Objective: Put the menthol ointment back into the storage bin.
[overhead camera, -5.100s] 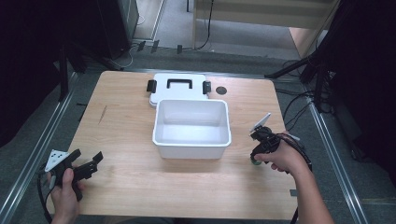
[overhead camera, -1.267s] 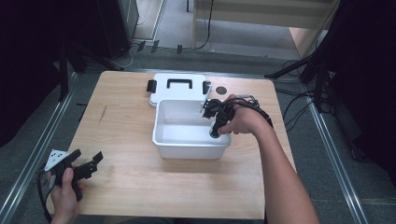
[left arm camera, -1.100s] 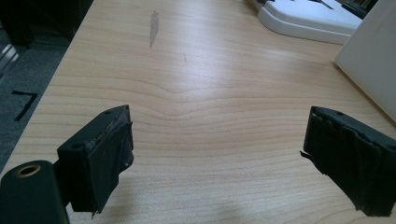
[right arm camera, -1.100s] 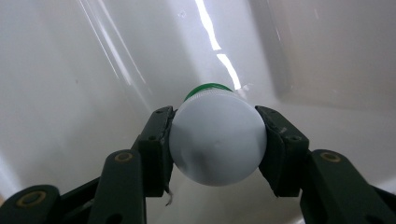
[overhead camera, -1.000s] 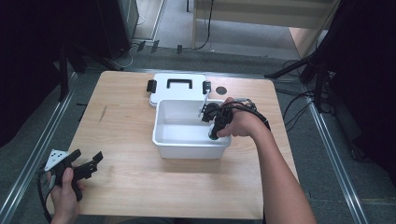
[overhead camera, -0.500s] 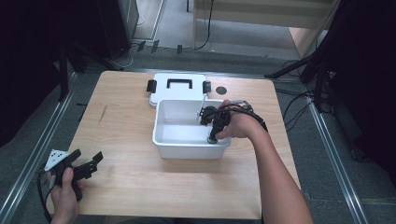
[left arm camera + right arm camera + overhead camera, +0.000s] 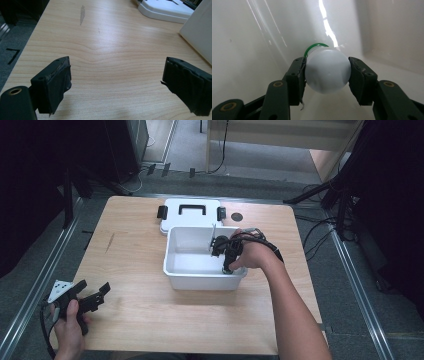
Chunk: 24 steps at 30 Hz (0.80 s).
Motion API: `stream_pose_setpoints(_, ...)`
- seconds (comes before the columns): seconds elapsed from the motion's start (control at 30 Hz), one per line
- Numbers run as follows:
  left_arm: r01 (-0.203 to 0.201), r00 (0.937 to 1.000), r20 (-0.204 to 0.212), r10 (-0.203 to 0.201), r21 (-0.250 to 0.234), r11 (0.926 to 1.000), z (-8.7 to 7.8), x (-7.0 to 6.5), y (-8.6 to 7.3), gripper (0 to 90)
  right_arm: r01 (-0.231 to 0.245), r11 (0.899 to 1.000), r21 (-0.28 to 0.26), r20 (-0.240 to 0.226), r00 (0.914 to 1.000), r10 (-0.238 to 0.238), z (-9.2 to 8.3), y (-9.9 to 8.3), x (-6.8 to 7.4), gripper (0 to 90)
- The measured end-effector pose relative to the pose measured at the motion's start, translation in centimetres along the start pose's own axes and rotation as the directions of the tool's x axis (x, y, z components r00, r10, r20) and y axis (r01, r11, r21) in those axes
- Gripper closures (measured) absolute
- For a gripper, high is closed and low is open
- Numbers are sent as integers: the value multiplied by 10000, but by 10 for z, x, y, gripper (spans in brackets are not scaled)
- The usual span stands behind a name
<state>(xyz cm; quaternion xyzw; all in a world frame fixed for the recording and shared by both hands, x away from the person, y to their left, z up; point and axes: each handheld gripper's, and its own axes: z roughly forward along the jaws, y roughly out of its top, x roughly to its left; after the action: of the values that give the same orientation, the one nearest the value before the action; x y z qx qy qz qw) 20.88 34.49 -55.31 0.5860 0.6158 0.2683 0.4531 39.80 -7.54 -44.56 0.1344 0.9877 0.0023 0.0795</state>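
A white open bin [image 7: 172, 250] stands in the middle of the wooden table. My right gripper [image 7: 226, 266] reaches down into its right side. In the right gripper view the jaws are shut on a small white bottle [image 7: 327, 70] with a green ring at its far end, held just above the bin's floor [image 7: 249, 55]. My left gripper [image 7: 95, 301] rests at the table's front left corner, open, with bare wood between its pads [image 7: 56, 85].
The bin's white lid [image 7: 191, 214] with a black handle and black side clips lies flat just behind the bin. A small dark disc [image 7: 237, 216] lies on the table to the right of the lid. Metal rails run along both sides of the table.
My right gripper travelled from the table's right edge into the bin and has sunk lower inside it over the last second. The left gripper has stayed still.
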Motion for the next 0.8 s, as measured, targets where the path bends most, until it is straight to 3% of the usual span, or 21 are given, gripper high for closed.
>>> stream_pose_setpoints(0.13,13,10000,1,-13,11,10000,0,0,0,87,120,9995,293,149,9998,-124,2,2,1,509)
stream_pose_setpoints(0.23,40,10000,-3,-40,2,10000,0,0,0,87,275,9964,800,334,9990,-302,4,5,3,509)
stream_pose_setpoints(0.8,43,10000,-47,-43,-7,10000,0,0,0,87,284,9981,539,281,9992,-300,2,3,5,473)
